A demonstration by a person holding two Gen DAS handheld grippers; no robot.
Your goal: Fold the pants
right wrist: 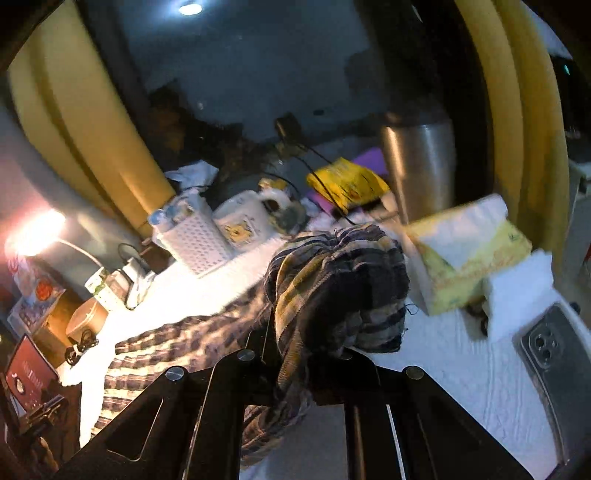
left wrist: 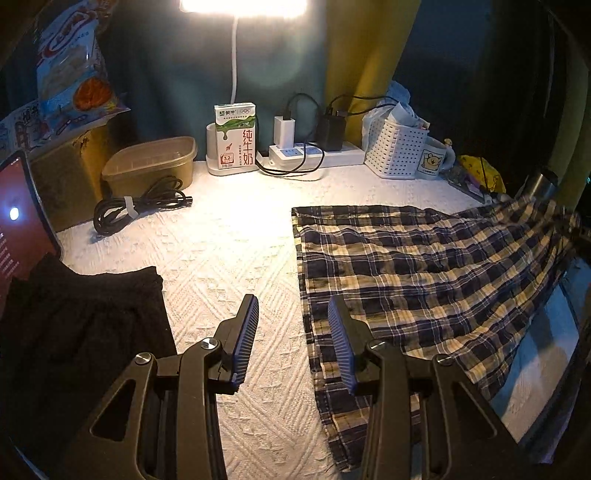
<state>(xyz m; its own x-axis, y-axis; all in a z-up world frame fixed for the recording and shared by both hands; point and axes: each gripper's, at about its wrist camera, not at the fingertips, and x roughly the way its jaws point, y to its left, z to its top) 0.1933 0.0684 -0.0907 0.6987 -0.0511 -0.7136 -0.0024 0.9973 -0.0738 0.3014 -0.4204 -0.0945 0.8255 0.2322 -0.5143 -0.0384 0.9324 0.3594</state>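
White textured cloth (left wrist: 229,258) covers the desk, and a bright lamp (left wrist: 243,7) at the back edge lights it from above.

Nearest to the left wrist camera, the left gripper (left wrist: 293,328) hangs over the bare cloth with its jaws wide apart and nothing between them. It is just beside the near left edge of the plaid pants (left wrist: 424,266), probably so that it can take this edge for the fold. A black garment (left wrist: 81,317) lies at the near left corner, apart from the pants, perhaps waiting for its turn.

The pants are spread on the right half of the desk, and their far right end rises from the surface toward the right edge. The right wrist view explains this: the right gripper (right wrist: 314,354) has a bunch of plaid fabric between its fingers and holds it up, so the jaws seem closed on it, though the cloth hides the tips. Lifting one end likely keeps the fabric stretched and flat.

Farther away, a coiled black cable (left wrist: 136,208) and a plastic container (left wrist: 151,162) sit toward the left edge. Along the back edge stand a milk carton (left wrist: 236,136), a power strip (left wrist: 314,153), a white basket (left wrist: 395,147) and a mug (left wrist: 434,160), all clear of the folding area.
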